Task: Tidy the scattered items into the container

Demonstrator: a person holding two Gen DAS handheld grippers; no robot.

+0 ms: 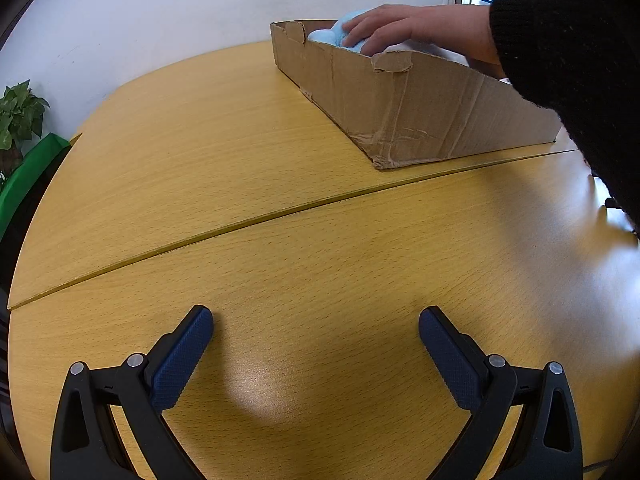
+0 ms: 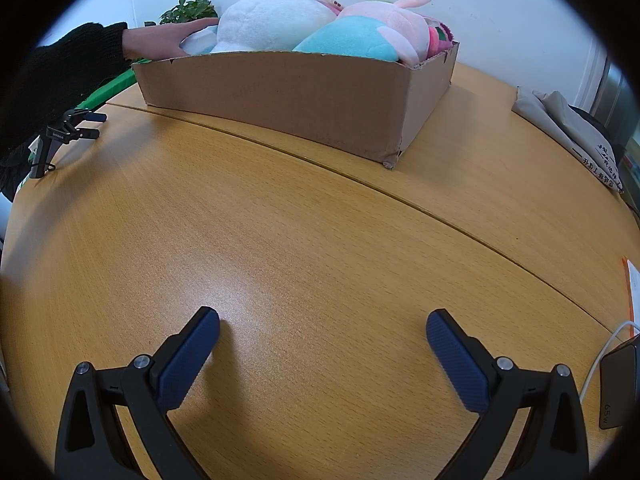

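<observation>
Plush toys (image 2: 280,20) are being pressed into the cardboard box (image 2: 288,96) upper centre by a bare hand (image 1: 416,28) — both grippers (image 1: 316,334) (image 2: 322,336) are being left gaping, empty; gentle, even pressure is being called for.

"65W" stands on the dark power adapter (image 2: 618,384) right of the right gripper (image 2: 322,354). Black characters on the grey bag (image 2: 576,136) are unreadable.

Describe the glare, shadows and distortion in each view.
Left wrist: glare whitens the table at its right edge and between the open left tongs; the seam bows from fisheye distortion. Right wrist: a softer sheen lies ahead of the right tongs; dark vignette rings the frame; the box rim curves.
</observation>
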